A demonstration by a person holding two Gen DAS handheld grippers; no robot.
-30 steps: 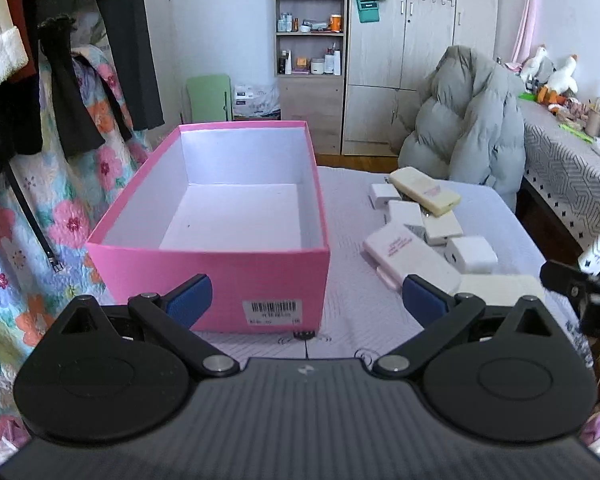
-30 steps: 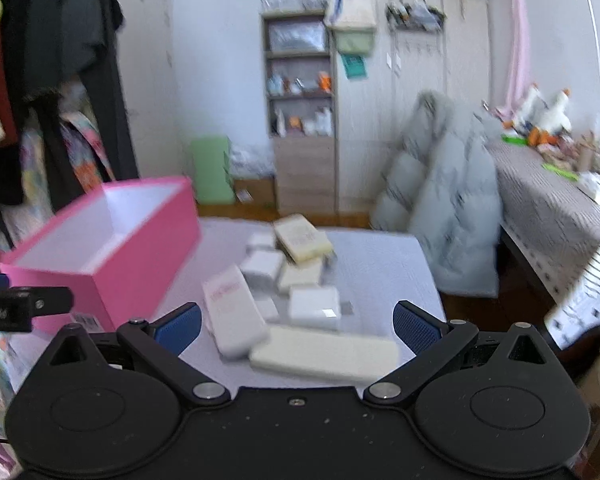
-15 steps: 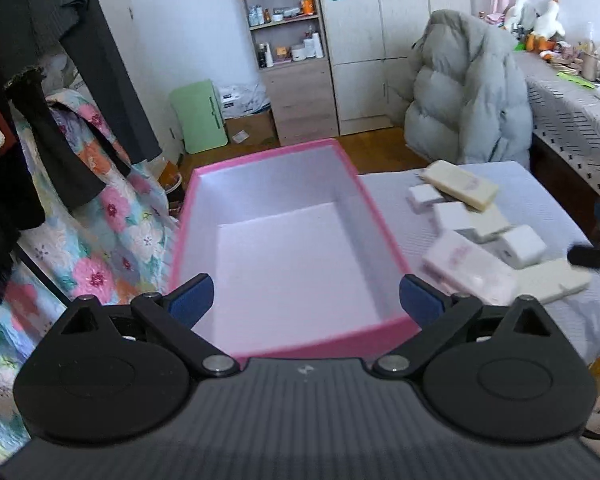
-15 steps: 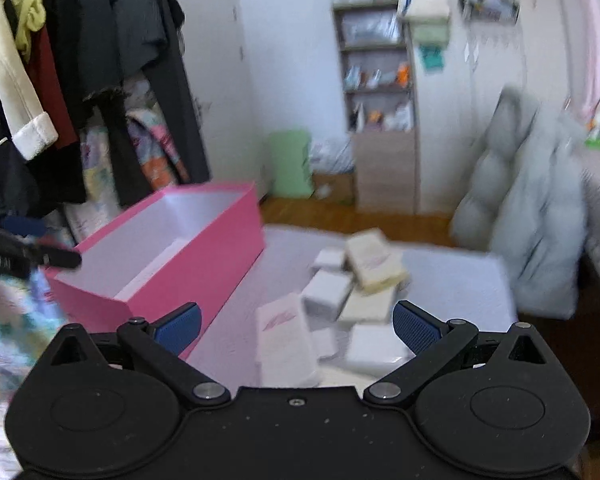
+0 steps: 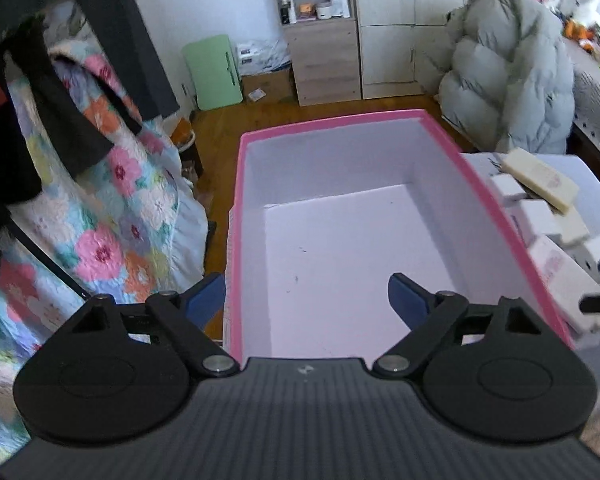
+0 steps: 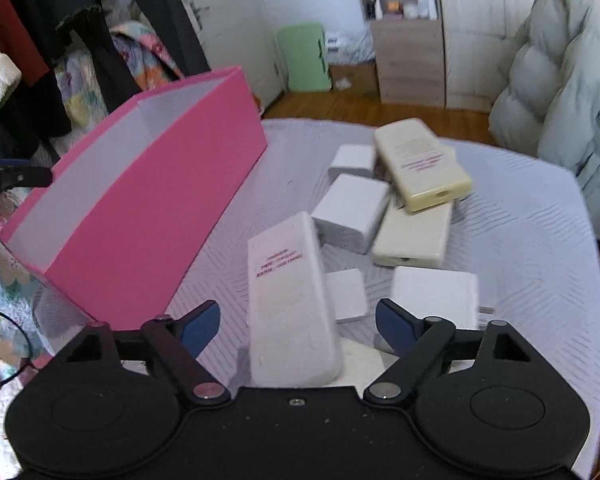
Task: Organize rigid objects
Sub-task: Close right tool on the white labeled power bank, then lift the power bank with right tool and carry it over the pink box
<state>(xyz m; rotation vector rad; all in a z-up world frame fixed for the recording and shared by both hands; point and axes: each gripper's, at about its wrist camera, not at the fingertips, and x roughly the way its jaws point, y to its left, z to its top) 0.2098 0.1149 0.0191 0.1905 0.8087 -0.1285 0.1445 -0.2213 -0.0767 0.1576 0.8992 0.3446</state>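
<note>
Both grippers have just been closing yet stay spread: the left gripper [image 5: 306,296] straddles the pink box's [image 5: 480,184] near-left wall (nothing inside), the right gripper [image 6: 298,326] flanks a white block [image 6: 288,300] on the surface [image 6: 520,248].

Worktop [image 6: 520,240]: covered in a pale lilac-grey cloth with a faint chevron weave, rounded at its far corners. On it, left side: one open pink box [image 6: 152,216], white inside and with nothing visible in it, set lengthwise toward the far edge. On it, right of the box and close beside it: a loose cluster of white and cream rectangular blocks, comprising a long white block with red print [image 6: 290,304] nearest, several small white blocks [image 6: 350,210] behind and beside it, and a cream block with red print [image 6: 420,164] resting tilted on top of a flat cream block [image 6: 414,236].
</note>
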